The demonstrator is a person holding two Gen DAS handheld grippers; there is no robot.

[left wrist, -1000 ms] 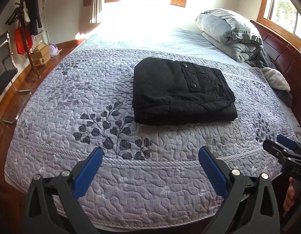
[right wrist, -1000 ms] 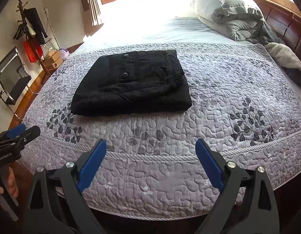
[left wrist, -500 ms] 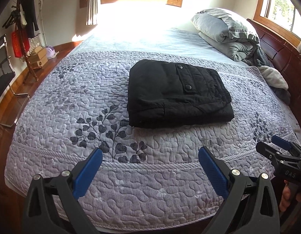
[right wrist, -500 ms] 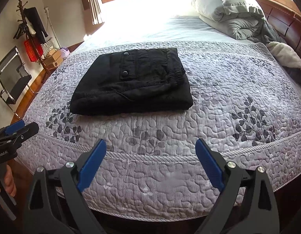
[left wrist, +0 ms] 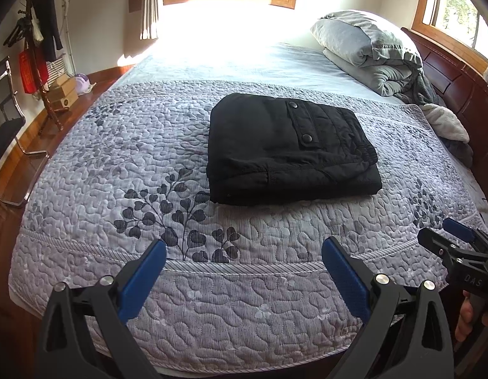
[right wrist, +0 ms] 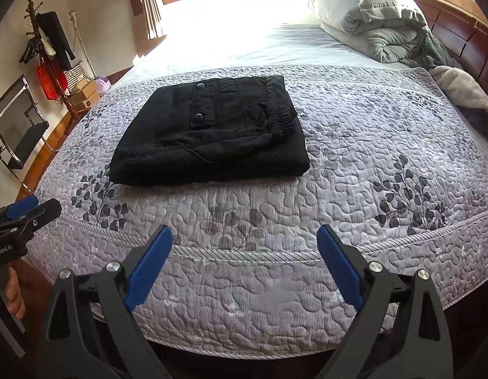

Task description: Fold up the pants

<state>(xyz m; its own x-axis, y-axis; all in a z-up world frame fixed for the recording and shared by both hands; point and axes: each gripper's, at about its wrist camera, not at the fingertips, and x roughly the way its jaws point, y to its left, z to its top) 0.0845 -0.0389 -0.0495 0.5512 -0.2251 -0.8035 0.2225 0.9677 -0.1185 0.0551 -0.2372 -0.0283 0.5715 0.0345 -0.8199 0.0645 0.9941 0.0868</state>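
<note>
Bed (left wrist: 86, 189): pants (left wrist: 291, 151) folded; both tongs wide, empty.

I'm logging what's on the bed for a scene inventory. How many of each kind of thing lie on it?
Folded black pants: 1
Quilted bedspread: 1
Grey duvet bundle: 1
Cream fleece blanket: 1
Total: 4

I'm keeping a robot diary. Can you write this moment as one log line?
black folded pants: lying on grey quilted bedspread | left gripper: open, empty | right gripper: open, empty | both apart from pants
</note>
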